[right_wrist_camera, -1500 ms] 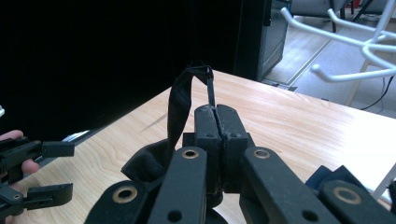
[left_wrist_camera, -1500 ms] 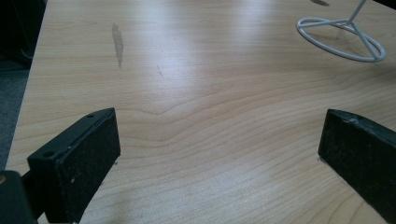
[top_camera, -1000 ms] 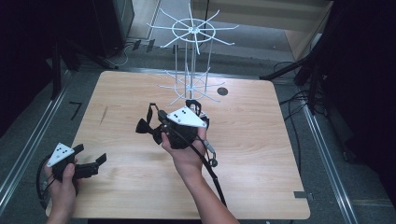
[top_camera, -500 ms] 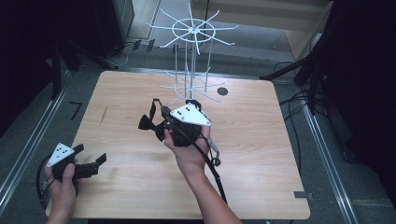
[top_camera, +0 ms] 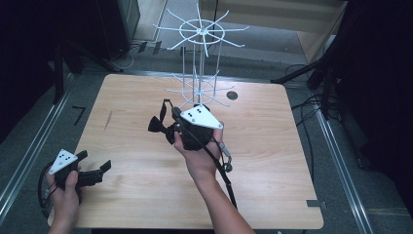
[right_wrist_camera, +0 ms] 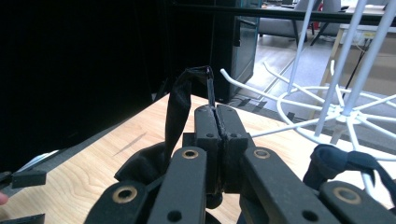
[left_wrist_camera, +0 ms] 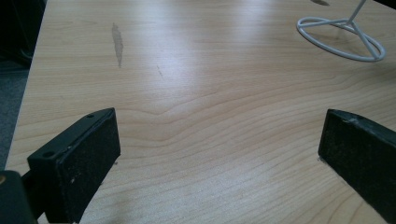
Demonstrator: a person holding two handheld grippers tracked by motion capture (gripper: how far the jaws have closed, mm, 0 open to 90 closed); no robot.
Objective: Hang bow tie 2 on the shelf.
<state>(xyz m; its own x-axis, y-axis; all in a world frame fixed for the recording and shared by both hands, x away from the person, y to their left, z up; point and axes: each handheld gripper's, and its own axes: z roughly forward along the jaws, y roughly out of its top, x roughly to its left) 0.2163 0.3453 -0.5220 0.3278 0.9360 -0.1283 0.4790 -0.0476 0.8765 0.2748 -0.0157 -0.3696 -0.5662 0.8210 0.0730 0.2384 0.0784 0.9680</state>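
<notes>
Two grippers in our hands. Our right gripper [top_camera: 168, 114], raised above the table's [top_camera: 272, 165] middle just in front of the white wire rack [top_camera: 199, 63], has its jaws clamped tight on a black strap [right_wrist_camera: 180, 107]; the strap loops up over the jaw tips and bunches dark beside them. Our left gripper [left_wrist_camera: 219, 149] sits low at the table's near left corner, jaws wide apart, bare wood between them.

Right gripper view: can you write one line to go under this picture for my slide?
The right gripper pinches a black strap between its shut jaws, beside a white wire rack on the wooden table.
</notes>
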